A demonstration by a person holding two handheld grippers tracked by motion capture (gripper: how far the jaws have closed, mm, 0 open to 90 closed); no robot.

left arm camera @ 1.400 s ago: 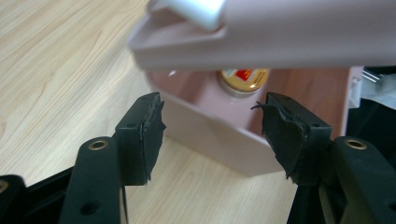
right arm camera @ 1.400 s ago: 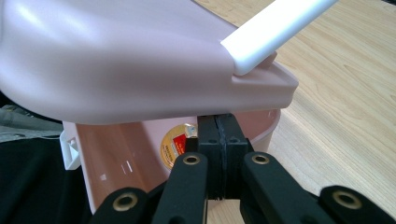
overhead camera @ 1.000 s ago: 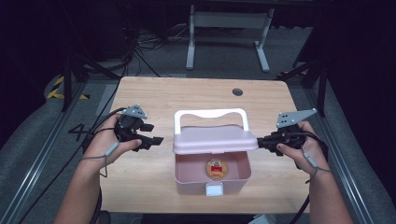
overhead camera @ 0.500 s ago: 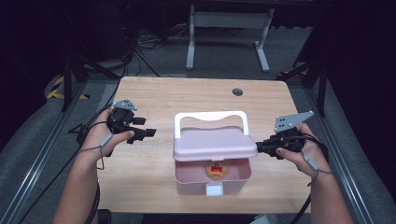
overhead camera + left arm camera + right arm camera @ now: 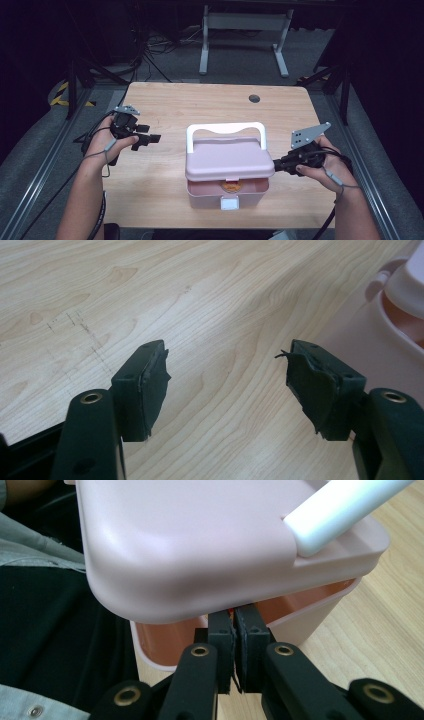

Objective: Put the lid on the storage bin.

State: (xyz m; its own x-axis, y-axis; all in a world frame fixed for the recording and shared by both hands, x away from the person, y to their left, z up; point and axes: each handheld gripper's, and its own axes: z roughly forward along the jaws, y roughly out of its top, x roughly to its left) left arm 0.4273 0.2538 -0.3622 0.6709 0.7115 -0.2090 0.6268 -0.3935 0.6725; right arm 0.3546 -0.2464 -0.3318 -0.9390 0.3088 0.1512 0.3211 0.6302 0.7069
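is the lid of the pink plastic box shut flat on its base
No, the pink lid sits raised above the pink box base, with a gap at the front showing the orange inside.

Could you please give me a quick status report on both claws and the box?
Left claw open, over bare table. Right claw shut, under lid edge. Pink box partly open. Nothing blocking.

No text, label, brand, number or sign can be read anywhere.
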